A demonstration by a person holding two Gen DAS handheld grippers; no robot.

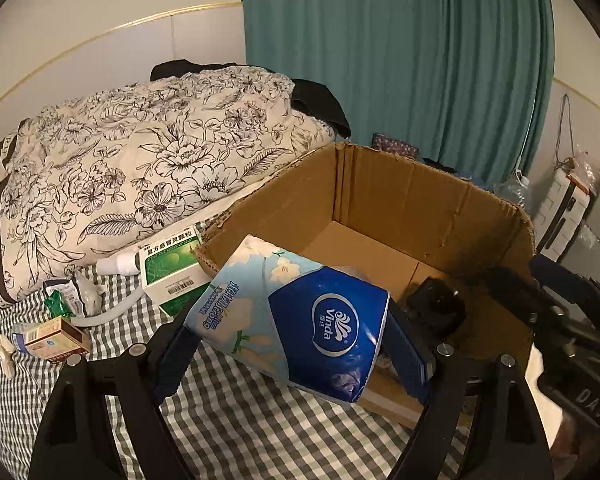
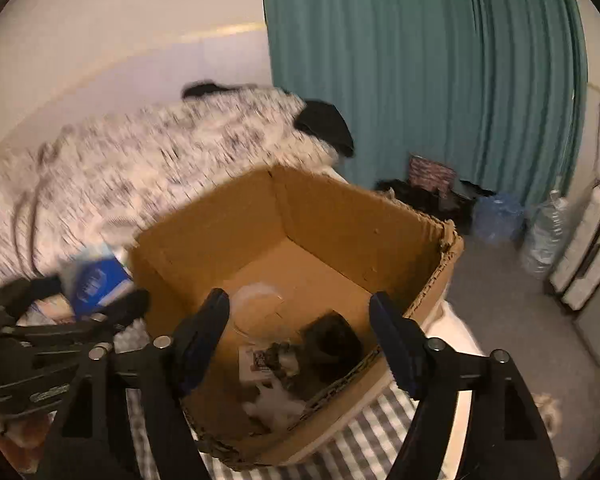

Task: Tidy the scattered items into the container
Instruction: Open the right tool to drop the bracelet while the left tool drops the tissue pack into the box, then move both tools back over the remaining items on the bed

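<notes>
The left hand-held gripper (image 1: 288, 344) is closed on a blue tissue pack (image 1: 296, 320); its two pads press the pack from both sides, and the pack hangs over the near left corner of the cardboard box (image 1: 400, 196), partly above the rim. The right hand-held gripper (image 2: 300, 344) stands open over the near part of the box, with nothing between its fingers; below it, on the box floor, lie a clear round lid (image 2: 260, 308), a dark object (image 2: 332, 340) and some small packets that are too blurred to name. The box sits on a bed with a checked sheet (image 1: 236, 408). On the sheet to the left of the box lie the scattered items: a green and white medicine box (image 1: 172, 272) touching the box corner, a white bottle (image 1: 118, 264) just behind it, a green sachet (image 1: 58, 304), and a small brown carton (image 1: 52, 340) near the left edge. A flowered quilt (image 1: 140, 160) rises behind them and closes that side. The far half of the box floor is bare. To the right the bed ends close beside the box wall; beyond is grey floor (image 2: 500, 292), with a teal curtain (image 1: 400, 60) behind the box.
</notes>
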